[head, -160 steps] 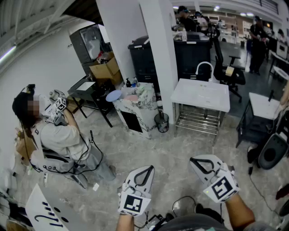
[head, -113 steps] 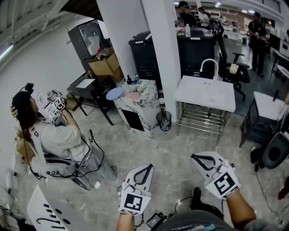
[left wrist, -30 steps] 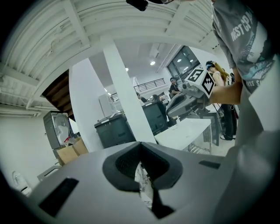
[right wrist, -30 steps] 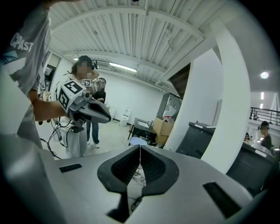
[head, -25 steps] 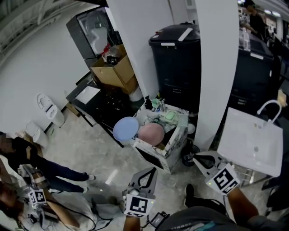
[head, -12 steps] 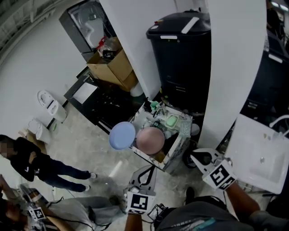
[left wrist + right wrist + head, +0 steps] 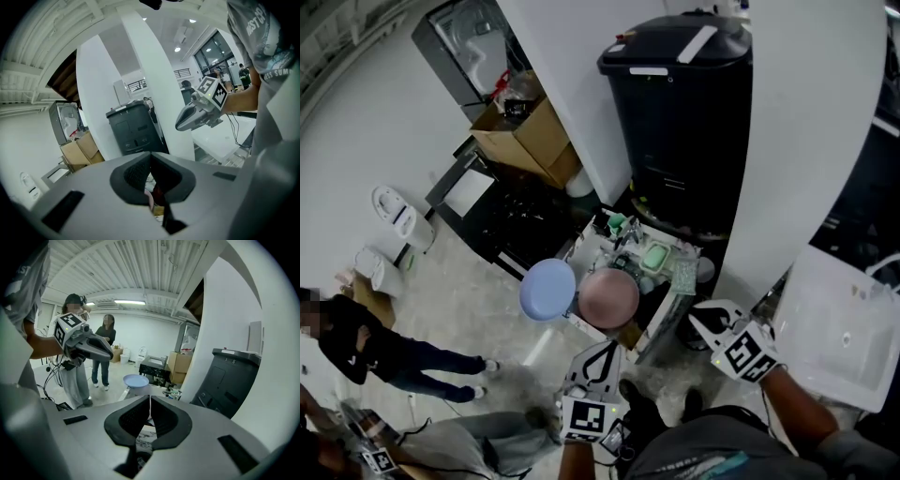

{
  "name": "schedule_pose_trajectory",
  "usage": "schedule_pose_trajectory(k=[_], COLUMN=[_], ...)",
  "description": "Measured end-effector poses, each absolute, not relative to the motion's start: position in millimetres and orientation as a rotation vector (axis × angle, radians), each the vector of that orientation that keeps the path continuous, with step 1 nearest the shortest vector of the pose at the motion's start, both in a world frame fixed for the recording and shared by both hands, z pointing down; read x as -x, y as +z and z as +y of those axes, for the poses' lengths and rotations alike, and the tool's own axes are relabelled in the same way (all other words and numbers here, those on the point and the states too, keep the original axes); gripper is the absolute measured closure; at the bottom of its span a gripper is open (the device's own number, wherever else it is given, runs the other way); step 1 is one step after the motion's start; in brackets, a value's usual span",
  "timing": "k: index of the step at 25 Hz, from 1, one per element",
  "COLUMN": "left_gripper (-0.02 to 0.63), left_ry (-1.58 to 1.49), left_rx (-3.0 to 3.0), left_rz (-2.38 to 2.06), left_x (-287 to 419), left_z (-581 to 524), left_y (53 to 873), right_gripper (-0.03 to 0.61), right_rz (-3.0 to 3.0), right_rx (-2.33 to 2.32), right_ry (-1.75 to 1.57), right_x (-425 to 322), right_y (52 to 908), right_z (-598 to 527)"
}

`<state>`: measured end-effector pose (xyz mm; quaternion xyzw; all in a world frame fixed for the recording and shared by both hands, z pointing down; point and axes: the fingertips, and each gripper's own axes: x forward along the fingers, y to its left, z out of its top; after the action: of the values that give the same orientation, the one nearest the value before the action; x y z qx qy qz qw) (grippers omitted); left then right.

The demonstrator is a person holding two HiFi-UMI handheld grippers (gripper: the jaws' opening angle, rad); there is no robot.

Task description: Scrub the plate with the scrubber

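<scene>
Grey plastic jaws of the left gripper [image 7: 150, 160] are pressing together with nothing between them. The person is holding it low at the near edge, its tips pointing toward a small marble-patterned counter [image 7: 664, 305]. To the right and slightly farther, the right gripper [image 7: 710, 323] is also showing its jaws meeting, empty, and it is hovering just beside the counter's near right corner without touching anything on it.

On the near part of the counter a pink plate [image 7: 609, 298] is lying flat. Just to its left a blue plate [image 7: 548, 289] is sitting at the edge, hanging out over the floor. Both plates are well clear of the two grippers. Farther back on the counter top, among small clutter too fine to identify, a pale green pad [image 7: 656, 255] is resting; whether it is the scrubber cannot be told.

At the near left another person [image 7: 370, 342] is standing on the pale floor. At the right a white sink table [image 7: 839, 333] is showing. Beyond the counter a black bin [image 7: 684, 103] is standing against a white pillar [image 7: 811, 141], and a cardboard box [image 7: 525, 141] is sitting to the far left.
</scene>
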<state>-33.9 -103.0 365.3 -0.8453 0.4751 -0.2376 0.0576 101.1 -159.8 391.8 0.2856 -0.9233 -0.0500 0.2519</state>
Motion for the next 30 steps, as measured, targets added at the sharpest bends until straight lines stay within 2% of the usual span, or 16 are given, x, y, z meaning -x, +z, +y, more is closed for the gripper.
schedule_pose_trajectory(k=[11, 16, 23, 30], left_gripper=[0.611, 0.611, 0.611, 0.611], left_ry=[-0.749, -0.758, -0.783, -0.800], left_rx=[2.637, 2.690, 2.738, 2.757], left_rz=[1.401, 1.394, 1.374, 1.320], left_x=[65.8, 92.1, 119.1, 131.5], left_z=[-159.7, -184.4, -220.8, -245.4], left_y=[398.1, 421.6, 450.7, 461.2], right_gripper=[0.545, 0.477, 0.442, 0.434], right_rz=[-2.382, -2.305, -2.198, -2.137], right_rx=[-0.752, -0.750, -0.707, -0.703], right_ry=[-0.021, 0.045, 0.051, 0.073], right_x=[-79.3, -65.9, -49.8, -52.3], right_y=[470.6, 514.3, 574.5, 612.7], right_z=[-221.3, -251.5, -289.4, -306.1])
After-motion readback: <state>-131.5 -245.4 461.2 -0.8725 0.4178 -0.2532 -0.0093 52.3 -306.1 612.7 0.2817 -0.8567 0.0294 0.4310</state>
